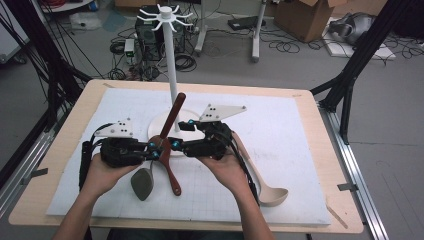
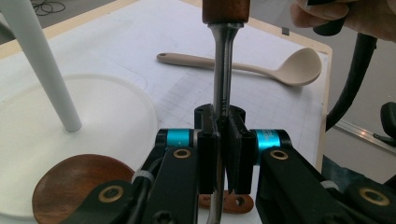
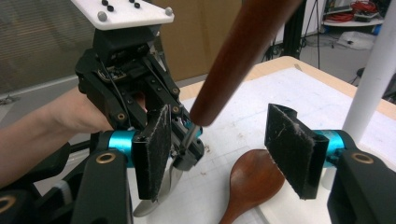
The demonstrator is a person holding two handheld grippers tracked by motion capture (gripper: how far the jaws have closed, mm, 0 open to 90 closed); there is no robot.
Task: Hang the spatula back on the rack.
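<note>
Left gripper (image 1: 156,150) clamped on the metal-shank utensil (image 2: 222,70); right gripper (image 3: 224,154) open around its wooden handle (image 3: 233,60), just beside the stand (image 1: 172,70). Risk: right jaws shut off-centre, handle levers in the left grip and knocks the stand's pole.

Wood table (image 1: 60,165) w/ white mat (image 1: 280,130); rack base (image 1: 159,126), ladle (image 1: 260,177) on it.

- One grey metal-shafted spatula with a reddish-brown wooden handle (image 1: 175,112) is standing tilted above the table.
- One dark brown wooden spoon (image 1: 167,160) is lying on the white mat.
- One beige plastic ladle (image 1: 260,182) is lying on the mat.
- One white utensil stand with hooked arms on top (image 1: 172,70) is rising from its round base.
- Two black two-jaw grippers are working, the left gripper (image 1: 156,150) and the right gripper (image 1: 176,142).
</note>
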